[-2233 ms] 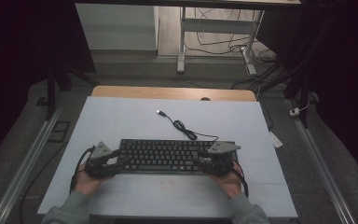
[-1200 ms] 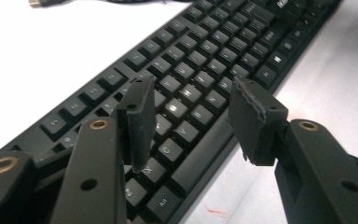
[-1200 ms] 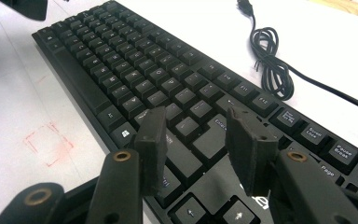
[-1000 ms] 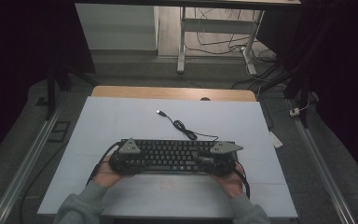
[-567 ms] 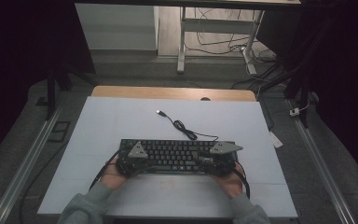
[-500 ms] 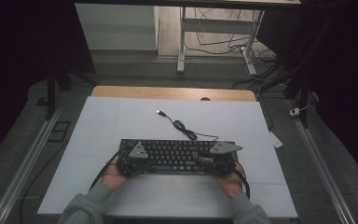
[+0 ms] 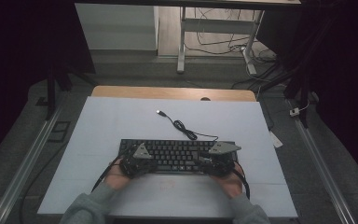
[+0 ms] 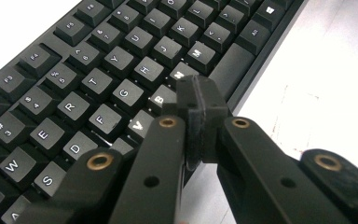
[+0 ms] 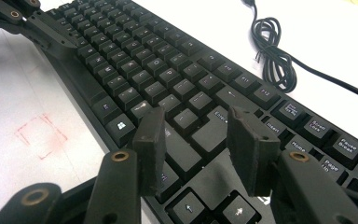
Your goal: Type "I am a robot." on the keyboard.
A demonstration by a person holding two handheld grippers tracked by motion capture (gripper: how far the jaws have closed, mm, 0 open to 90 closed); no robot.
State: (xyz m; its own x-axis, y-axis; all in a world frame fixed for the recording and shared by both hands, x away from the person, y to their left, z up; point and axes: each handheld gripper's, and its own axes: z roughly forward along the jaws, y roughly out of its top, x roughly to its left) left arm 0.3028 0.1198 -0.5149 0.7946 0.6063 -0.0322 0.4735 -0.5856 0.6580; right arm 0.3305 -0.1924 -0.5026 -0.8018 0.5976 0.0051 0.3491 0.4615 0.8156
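The high view is showing dim, uneven lighting: the pale worktop (image 7: 121, 116) is catching soft light at centre frame, while the left and right margins are falling into near black. In the left gripper view and right gripper view, the white surface is glaring and washing out toward the upper corners. The near gripper arms along the bottom edges are blurring out of focus.
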